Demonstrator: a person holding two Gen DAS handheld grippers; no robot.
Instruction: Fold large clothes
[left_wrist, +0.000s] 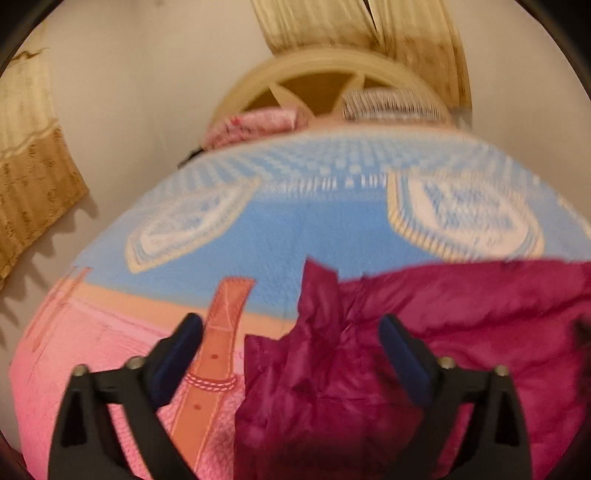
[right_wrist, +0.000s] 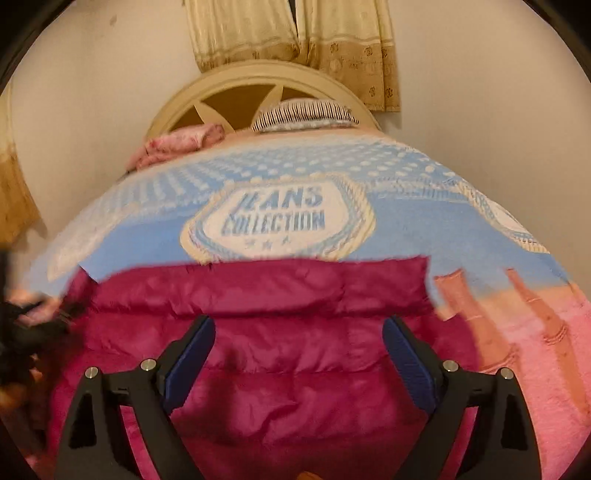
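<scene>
A magenta quilted puffer jacket (left_wrist: 424, 332) lies on a bed covered by a blue and pink blanket (left_wrist: 295, 229). In the left wrist view its crumpled left edge sticks up between my fingers. My left gripper (left_wrist: 291, 332) is open and hovers over that edge, holding nothing. In the right wrist view the jacket (right_wrist: 277, 295) lies spread flat below, its far edge straight. My right gripper (right_wrist: 299, 332) is open and empty above the jacket's middle. The left gripper shows as a dark blur at the left edge of the right wrist view (right_wrist: 22, 332).
The blanket (right_wrist: 461, 229) has badge prints and belt patterns. A cream headboard (right_wrist: 255, 81) stands at the far end, with a striped pillow (right_wrist: 306, 114) and a pink folded cloth (right_wrist: 177, 146). Curtains (right_wrist: 295, 33) hang behind on a pale wall.
</scene>
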